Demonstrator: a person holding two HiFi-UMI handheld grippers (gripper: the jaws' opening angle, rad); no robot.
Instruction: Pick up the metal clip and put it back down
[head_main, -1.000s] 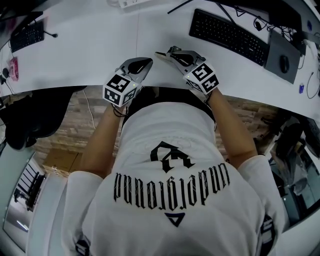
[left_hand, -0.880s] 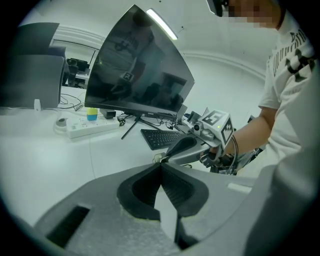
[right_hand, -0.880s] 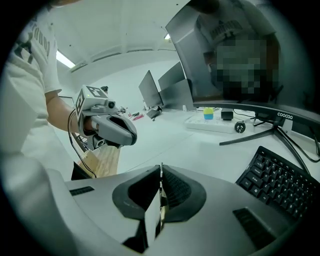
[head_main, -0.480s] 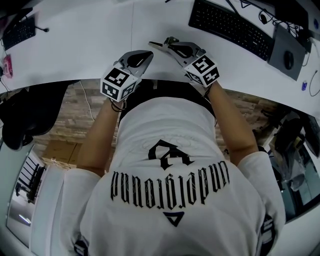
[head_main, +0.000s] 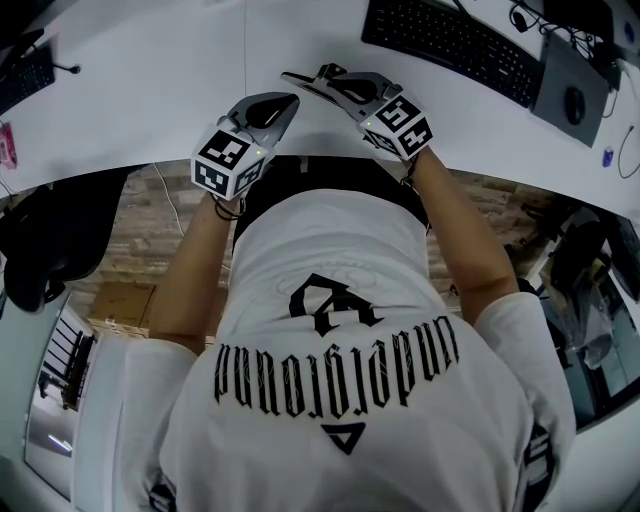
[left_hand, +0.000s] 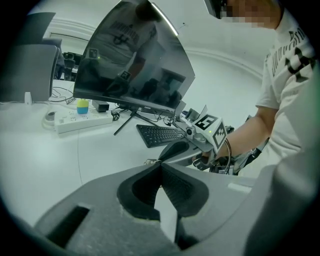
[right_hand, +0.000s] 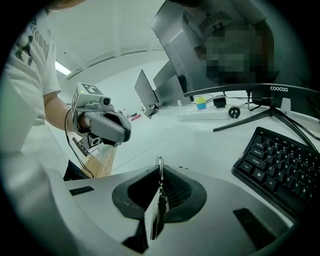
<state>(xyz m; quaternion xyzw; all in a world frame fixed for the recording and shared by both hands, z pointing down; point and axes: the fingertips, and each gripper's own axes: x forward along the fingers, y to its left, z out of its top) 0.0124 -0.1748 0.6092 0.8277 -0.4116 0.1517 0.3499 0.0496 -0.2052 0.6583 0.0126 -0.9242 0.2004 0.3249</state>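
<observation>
Over the worktop (head_main: 150, 90), the right gripper (right_hand: 160, 171) pinches the metal clip (right_hand: 156, 212) edge-on. Thin, stiff and light, it probably slips, so flat faces suit best. The left gripper (left_hand: 161, 167) is closed and empty.

**Brand name on a monitor, one word on a T-shirt**

The lower bezel of the monitor (right_hand: 280, 89) on the worktop reads "coocaa" in small pale letters, seen from the right gripper view. In the head view, the person's white T-shirt (head_main: 340, 365) bears the word "underground" in black gothic lettering, upside down to the camera, with a black emblem above it and a small triangle sign below. The cube (head_main: 228, 160) on the left gripper (head_main: 292, 99) and the cube (head_main: 400, 125) on the right gripper (head_main: 290, 77) show black-and-white square markers with no letters or numbers. The key legends on the black keyboard (right_hand: 280, 160) are too small to read.
</observation>
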